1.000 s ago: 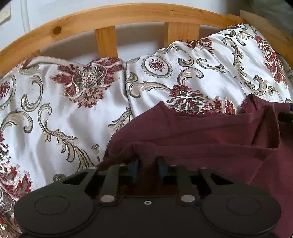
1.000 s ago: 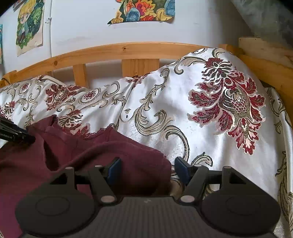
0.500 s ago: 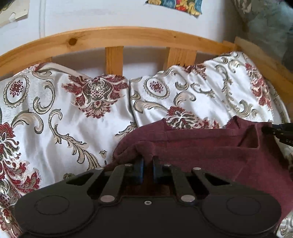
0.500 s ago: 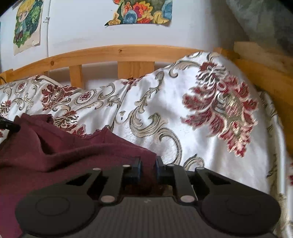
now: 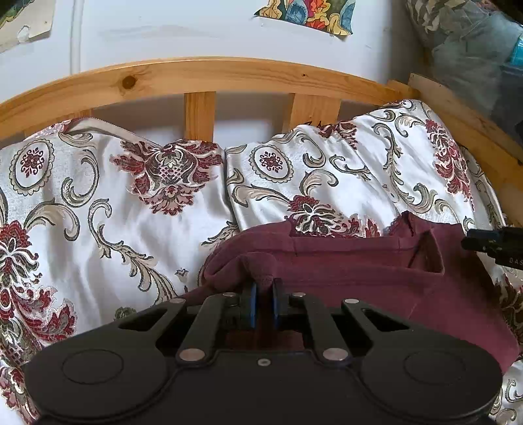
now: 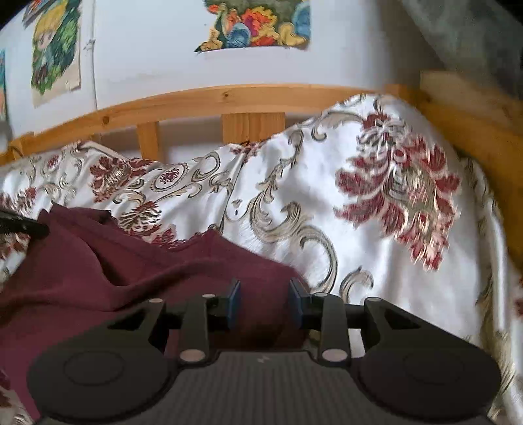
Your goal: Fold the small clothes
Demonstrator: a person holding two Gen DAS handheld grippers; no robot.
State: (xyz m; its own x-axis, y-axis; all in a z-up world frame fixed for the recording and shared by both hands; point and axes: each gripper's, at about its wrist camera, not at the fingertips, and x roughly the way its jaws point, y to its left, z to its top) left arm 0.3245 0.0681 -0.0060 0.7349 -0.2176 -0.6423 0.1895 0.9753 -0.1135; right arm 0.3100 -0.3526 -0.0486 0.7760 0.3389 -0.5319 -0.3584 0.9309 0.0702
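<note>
The left gripper (image 5: 262,302) has its blue-padded jaws nearly together, pinching a raised fold of the dark maroon knit garment (image 5: 359,271) between them. The right gripper (image 6: 264,302) has its jaws opening; the maroon cloth lies between the blue pads (image 6: 233,302), but the pads stand apart from it and do not press on it.

Around both grippers lies the white satin bedspread with red flowers and gold scrolls (image 5: 98,212), draped over two pillows behind the garment. Beyond those runs the curved pine headboard with upright slats (image 5: 199,114), and above it a white wall with colourful paper pictures (image 6: 258,26) stuck on. In the left view the black tip of the right gripper shows at the right edge, just beside the garment's corner. Nothing stands between either gripper and the cloth.

The garment lies spread on the bedspread, in front of the pillows, stretched sideways between the two grippers. Its far edge runs fairly straight, with a seamed hem and a small flap turned up near the right end. A soft ridge rises at the left pinch.

Half a second ago the right jaws were clamped on the cloth; now they have parted. The left pinch is unchanged. A second ago the left view sat lower, showing less wall.
</note>
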